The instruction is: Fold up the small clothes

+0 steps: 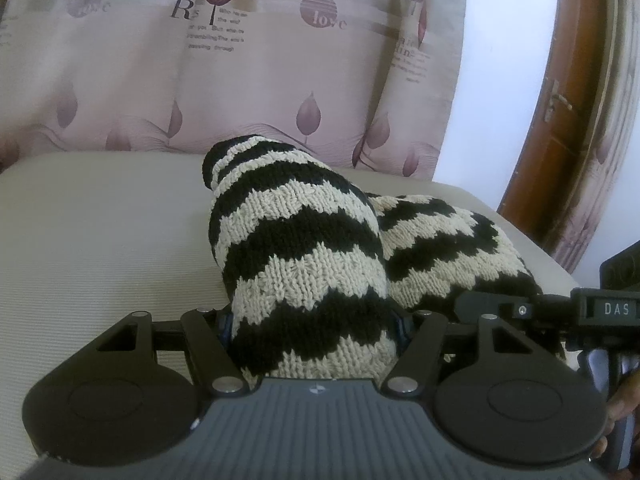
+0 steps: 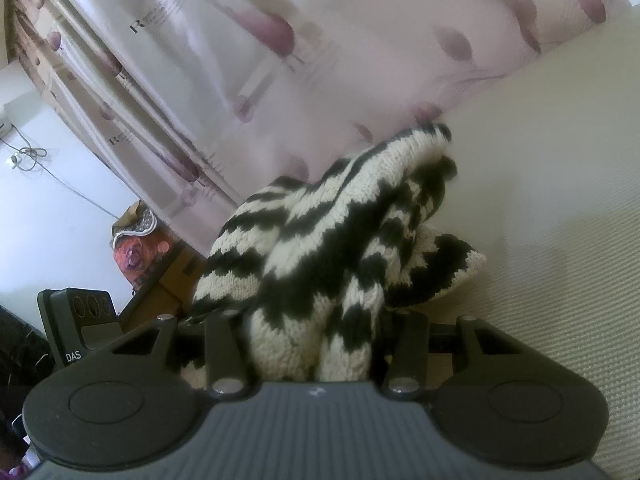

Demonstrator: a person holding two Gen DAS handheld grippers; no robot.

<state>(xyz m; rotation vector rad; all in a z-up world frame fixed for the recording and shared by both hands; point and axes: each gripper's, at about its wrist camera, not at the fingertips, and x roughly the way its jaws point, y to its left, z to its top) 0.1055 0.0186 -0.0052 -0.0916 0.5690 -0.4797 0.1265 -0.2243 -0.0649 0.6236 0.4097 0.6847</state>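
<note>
Closest to me, both sets of jaws are clamped on the same striped knit (image 1: 304, 264). My left gripper (image 1: 316, 344) has a thick roll of it bunched between its sides, and my right gripper (image 2: 316, 344) pinches a narrower gather of the black-and-cream wool. From the left wrist view I can see the other gripper's black body (image 1: 560, 312) just beside the cloth at the right edge, so the two holds sit close together.

The knit is held up between the grippers, its far end draping down onto the pale mattress (image 1: 100, 240). I judge it soft, chunky and floppy, light enough to lift but prone to stretch and sag, with no stiffness to keep a crease. It will not slip much; the coarse stitches grip well. For a clean fold I would want to hold it by corners or a hem, not by bunched middles as now, since the wad hides where the edges are.

Beyond it hangs a pink curtain (image 1: 240, 80) with leaf prints, touching the mattress's far edge; the knit could brush it. To the right stands a brown wooden door (image 1: 560, 120), and in the right wrist view a flowered bundle (image 2: 136, 248) sits on a cardboard box, well apart.
</note>
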